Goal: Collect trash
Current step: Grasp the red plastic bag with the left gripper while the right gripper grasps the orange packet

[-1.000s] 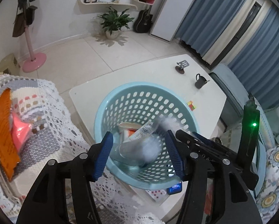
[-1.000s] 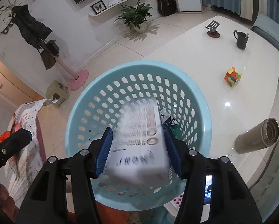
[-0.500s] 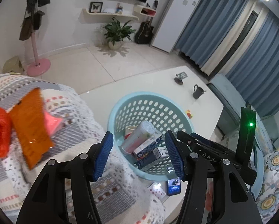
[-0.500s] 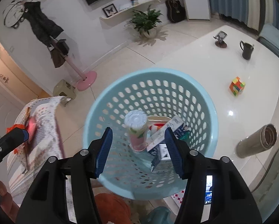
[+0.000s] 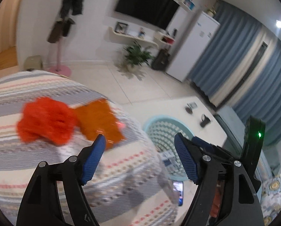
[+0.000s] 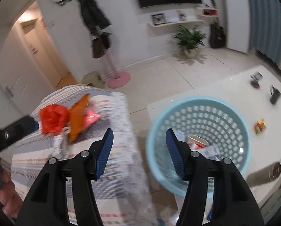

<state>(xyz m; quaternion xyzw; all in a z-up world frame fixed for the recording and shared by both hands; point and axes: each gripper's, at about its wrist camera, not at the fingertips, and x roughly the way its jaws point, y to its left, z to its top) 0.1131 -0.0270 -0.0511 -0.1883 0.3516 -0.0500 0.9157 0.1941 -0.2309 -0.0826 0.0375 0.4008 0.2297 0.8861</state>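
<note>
- Left gripper [image 5: 138,158]: jaws opening, nothing between them.
- Right gripper [image 6: 139,155]: released, empty.
- Red crumpled trash [image 5: 44,120] and orange wrapper [image 5: 101,121] lying touching on the striped crocheted cover [image 5: 121,169], left.
- Light-blue basket [image 6: 234,113] on the white table [image 6: 206,88], right, holding a cup and cartons.
- Far: tiled floor, potted plant [image 6: 189,37], wall television.

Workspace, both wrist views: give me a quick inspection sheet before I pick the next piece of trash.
Surface: striped knitted cover; white table beside it.
Job's things: blue basket on the table, cup and cartons inside; red crumpled bag, orange packet and pink wrapper lie on the cover.
Clutter: puzzle cube, black mug, steel flask, phone.
Grippers: left gripper opening, empty; right gripper open, empty.
Cables: nothing seen.
Surroundings: plant, coat stand, curtains; both views blurred.
</note>
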